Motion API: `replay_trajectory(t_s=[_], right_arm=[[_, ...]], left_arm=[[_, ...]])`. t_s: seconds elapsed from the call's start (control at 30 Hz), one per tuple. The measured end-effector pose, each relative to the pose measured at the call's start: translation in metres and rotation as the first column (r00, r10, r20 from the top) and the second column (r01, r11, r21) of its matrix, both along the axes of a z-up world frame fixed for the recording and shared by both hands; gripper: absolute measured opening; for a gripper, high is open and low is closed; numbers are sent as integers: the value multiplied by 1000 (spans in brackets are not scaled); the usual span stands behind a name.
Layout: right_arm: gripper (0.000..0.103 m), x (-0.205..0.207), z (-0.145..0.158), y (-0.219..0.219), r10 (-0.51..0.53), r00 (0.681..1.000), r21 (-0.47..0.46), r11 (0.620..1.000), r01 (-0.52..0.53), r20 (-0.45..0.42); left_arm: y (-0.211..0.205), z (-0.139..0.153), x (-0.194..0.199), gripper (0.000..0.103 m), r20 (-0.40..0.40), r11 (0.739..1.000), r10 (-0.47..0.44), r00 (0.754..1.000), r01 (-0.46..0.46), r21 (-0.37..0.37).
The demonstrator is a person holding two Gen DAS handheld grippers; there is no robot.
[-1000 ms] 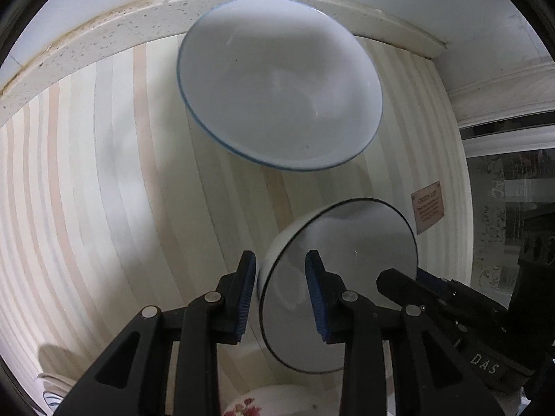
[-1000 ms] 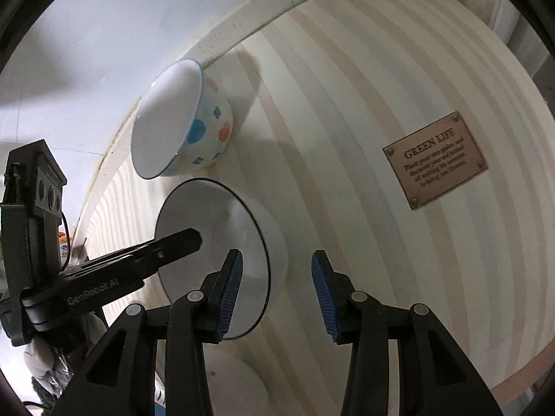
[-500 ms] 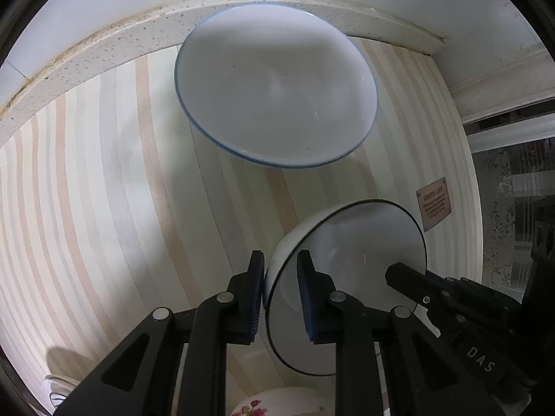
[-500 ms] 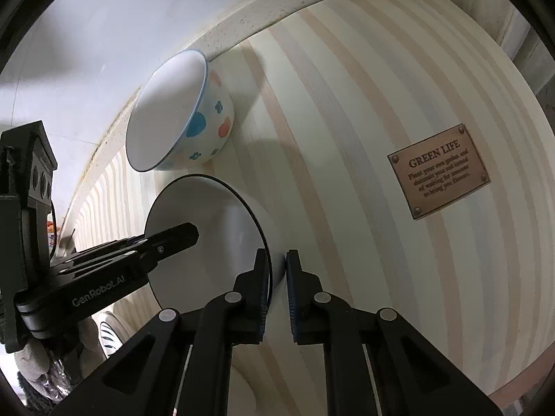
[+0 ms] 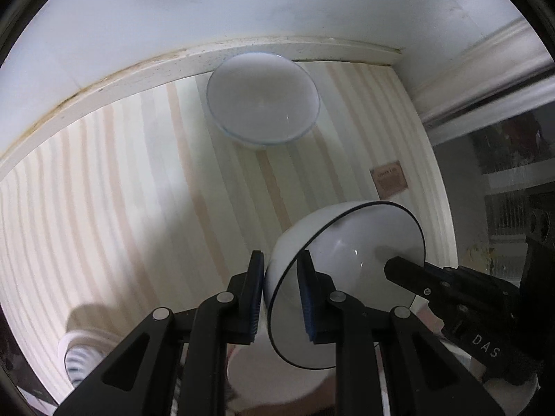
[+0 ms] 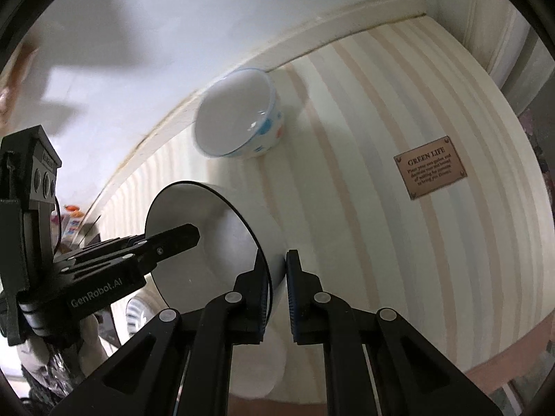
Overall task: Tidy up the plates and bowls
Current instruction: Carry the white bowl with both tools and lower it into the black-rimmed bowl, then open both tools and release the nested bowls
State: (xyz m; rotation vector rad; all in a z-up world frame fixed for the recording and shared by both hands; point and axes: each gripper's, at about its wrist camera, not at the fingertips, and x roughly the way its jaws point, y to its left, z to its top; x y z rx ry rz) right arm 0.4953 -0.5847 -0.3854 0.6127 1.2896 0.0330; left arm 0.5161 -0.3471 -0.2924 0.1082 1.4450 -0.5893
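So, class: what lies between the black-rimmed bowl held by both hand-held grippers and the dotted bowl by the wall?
Only bare striped tablecloth separates the black-rimmed bowl from the dotted bowl, as the right wrist view shows.

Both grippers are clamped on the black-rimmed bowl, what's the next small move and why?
Probably carry the black-rimmed bowl toward the dotted bowl by the back edge, keeping it level. The left gripper and right gripper each pinch opposite sides of its rim, and it looks lifted off the striped mat, so nesting it in the dotted bowl seems the likely goal.
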Motion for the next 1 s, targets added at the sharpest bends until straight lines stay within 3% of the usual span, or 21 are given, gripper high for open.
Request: replay_trajectory(t_s=[0.23,0.4,0.6,1.0], right_arm=[[11,-44,16,28,49,999,27,998,-49,-22],[11,-70,3,47,80,994,55,996,-76,-70],[11,-85,-23,60,88,987,71,994,-79,-133],[12,-83,-52,62,70,978,72,996,-56,-199]], left_arm=[[30,-1,-42,17,-39,999,-21,999,22,23],[48,-24,-59,17,-112,999,-6,994,11,39],[50,-50,-69,17,-137,996,-2,991,15,90],[27,-61,-76,17,-86,983,-54,995,68,169]])
